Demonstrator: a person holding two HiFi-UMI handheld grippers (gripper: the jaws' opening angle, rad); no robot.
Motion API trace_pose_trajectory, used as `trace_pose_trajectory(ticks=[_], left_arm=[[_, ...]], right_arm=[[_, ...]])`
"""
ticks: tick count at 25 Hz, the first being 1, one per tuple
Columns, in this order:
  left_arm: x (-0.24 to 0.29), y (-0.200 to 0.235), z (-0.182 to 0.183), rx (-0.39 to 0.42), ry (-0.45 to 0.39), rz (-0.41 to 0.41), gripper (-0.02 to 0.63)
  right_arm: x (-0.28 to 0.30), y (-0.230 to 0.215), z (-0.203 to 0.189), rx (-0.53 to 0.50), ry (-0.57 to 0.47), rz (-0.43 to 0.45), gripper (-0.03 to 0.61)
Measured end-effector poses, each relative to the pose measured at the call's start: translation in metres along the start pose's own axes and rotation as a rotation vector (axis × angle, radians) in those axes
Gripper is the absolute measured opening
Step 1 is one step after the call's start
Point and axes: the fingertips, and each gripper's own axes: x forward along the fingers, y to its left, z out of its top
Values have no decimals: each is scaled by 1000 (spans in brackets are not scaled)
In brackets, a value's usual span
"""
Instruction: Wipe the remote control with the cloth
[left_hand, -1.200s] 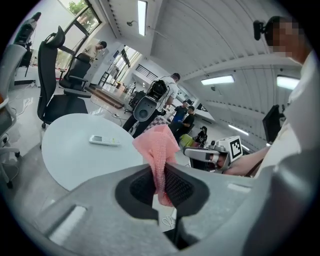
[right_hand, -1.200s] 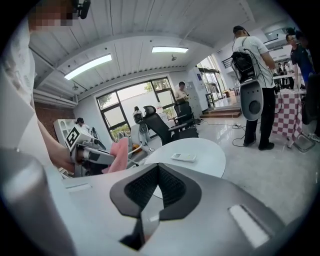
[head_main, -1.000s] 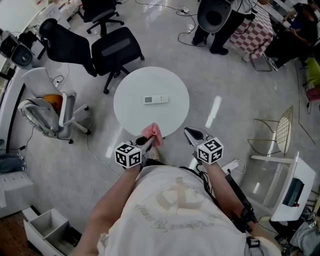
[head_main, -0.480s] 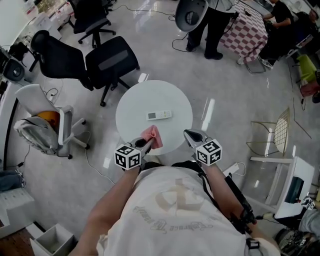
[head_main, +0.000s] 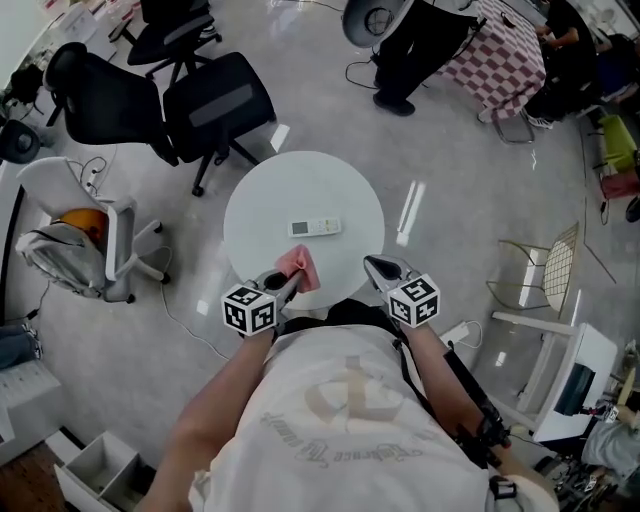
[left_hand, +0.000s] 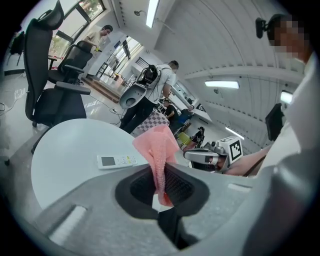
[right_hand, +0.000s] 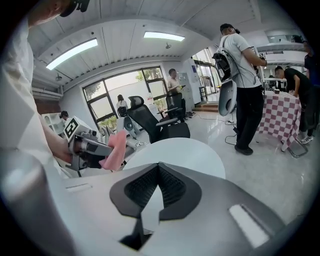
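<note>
Left gripper (left_hand: 162, 176) pinches nubby pink cloth (left_hand: 159, 150) near slim white remote (left_hand: 116, 161).

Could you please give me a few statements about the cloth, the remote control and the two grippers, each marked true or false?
1. The left gripper is shut on the pink cloth. True.
2. The remote control lies on the round white table. True.
3. The right gripper holds the remote control. False: its jaws are together with nothing between them.
4. The cloth is pressed onto the remote control. False: the cloth is held apart from the remote control, near the table's near edge.
</note>
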Motion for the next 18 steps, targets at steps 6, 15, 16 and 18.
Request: trace_pose_trajectory(ticks=[6,15,16,18], left_arm=[[19,16,12,-30,15,55,18],[65,38,29,-82,53,142,18],[69,41,29,-89,58,149,18],[77,48,29,-103,64,163,18]], right_arm=[[33,-26,10,-63,55,81,8],[83,-72,4,-179,198,210,8],[88,-74,1,-189,215,225,8],[99,-79,-6,-217,246,252,8]])
